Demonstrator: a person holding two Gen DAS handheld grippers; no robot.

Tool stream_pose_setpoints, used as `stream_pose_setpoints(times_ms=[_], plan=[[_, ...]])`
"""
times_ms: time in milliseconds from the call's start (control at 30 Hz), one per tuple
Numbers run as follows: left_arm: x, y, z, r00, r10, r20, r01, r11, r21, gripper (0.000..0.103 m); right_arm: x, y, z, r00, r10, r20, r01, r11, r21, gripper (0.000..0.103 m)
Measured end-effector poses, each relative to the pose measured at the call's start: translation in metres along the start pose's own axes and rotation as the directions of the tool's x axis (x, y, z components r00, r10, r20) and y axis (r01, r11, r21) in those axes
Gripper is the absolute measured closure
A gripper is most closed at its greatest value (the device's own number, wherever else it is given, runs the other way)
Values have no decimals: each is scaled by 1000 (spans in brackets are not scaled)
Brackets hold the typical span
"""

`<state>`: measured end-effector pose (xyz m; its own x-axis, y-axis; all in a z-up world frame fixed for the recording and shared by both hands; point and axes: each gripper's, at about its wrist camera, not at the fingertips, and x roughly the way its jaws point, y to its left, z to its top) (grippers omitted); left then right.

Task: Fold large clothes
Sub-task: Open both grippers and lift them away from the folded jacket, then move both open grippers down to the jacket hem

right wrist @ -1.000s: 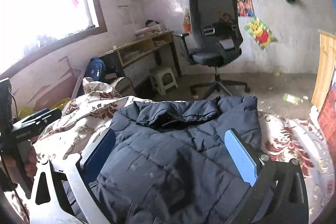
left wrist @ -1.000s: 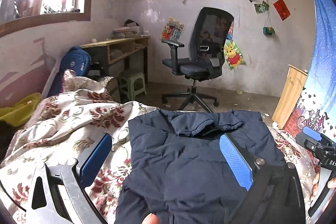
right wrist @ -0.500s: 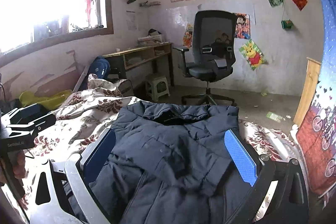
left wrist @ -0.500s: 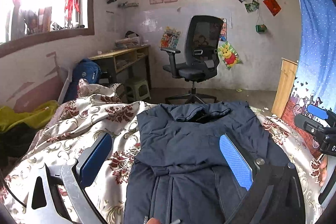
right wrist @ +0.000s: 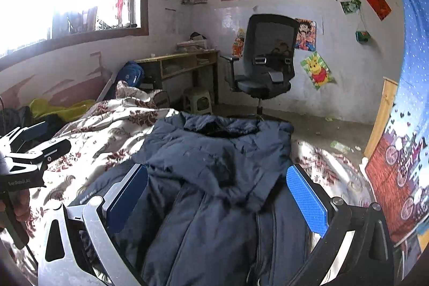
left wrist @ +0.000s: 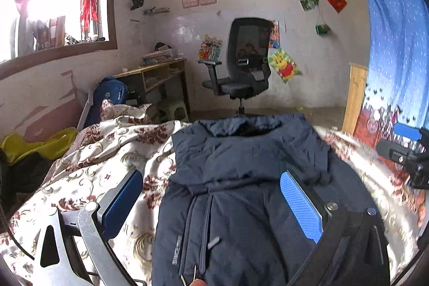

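Both grippers, left (left wrist: 211, 203) and right (right wrist: 217, 197), spread wide, gripping nothing.
Held above navy puffer jacket (left wrist: 241, 178) lying on floral bedspread (left wrist: 107, 152), collar toward office chair (left wrist: 241, 71).

Left tool (left wrist: 211, 201) held with blue pads spread wide, gripping nothing. Right tool (right wrist: 217, 195) likewise agape, empty between its pads. Both raised, pointing forward, side by side; fingers of a hand (right wrist: 20, 205) wrapped round the left handle.
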<state>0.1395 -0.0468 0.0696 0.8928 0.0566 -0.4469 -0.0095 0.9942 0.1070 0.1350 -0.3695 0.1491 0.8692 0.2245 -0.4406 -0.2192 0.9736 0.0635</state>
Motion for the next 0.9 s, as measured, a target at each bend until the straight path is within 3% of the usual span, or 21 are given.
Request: stream_pose_setpoints(times_ms=[433, 900], plan=[[9, 2, -49, 988, 28, -150, -21, 999, 49, 0, -4, -1, -62, 993, -40, -112, 41, 999, 5, 1], [9, 9, -81, 979, 33, -201, -8, 992, 123, 0, 0, -6, -113, 985, -46, -166, 55, 997, 46, 1]])
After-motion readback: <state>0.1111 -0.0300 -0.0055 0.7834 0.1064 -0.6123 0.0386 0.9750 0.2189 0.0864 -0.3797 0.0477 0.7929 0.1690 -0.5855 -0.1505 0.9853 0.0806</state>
